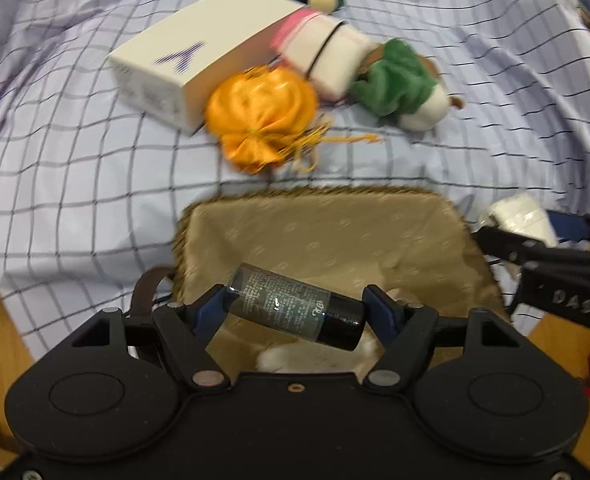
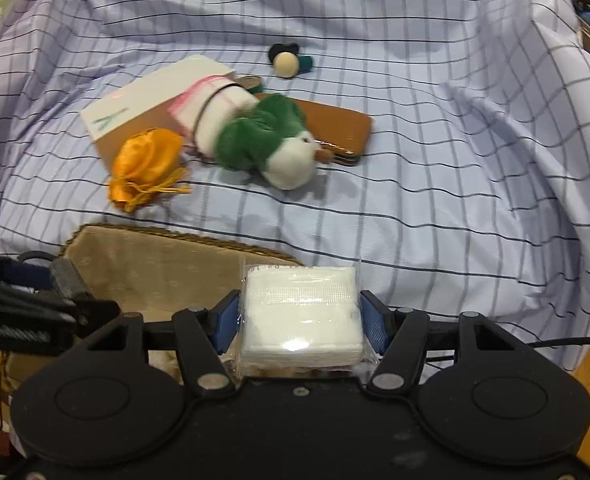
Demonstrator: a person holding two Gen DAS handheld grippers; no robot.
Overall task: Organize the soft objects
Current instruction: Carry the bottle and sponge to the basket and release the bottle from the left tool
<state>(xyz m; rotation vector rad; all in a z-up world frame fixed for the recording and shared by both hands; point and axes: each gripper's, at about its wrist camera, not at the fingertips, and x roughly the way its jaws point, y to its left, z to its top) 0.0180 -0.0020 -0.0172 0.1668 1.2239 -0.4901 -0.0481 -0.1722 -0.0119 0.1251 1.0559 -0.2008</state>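
Left gripper [image 1: 297,307] clamps bottle [image 1: 295,306] over basket [image 1: 327,232]. Right gripper [image 2: 301,316] clamps gauze pack [image 2: 301,312] at basket rim.

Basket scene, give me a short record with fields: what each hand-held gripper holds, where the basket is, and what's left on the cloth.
left hand-held gripper: shut on a small bottle, over the basket
right hand-held gripper: shut on a wrapped white pad pack
basket: tan lined, nearest the camera
checked cloth: orange pouch, green plush toy, white box, brown case
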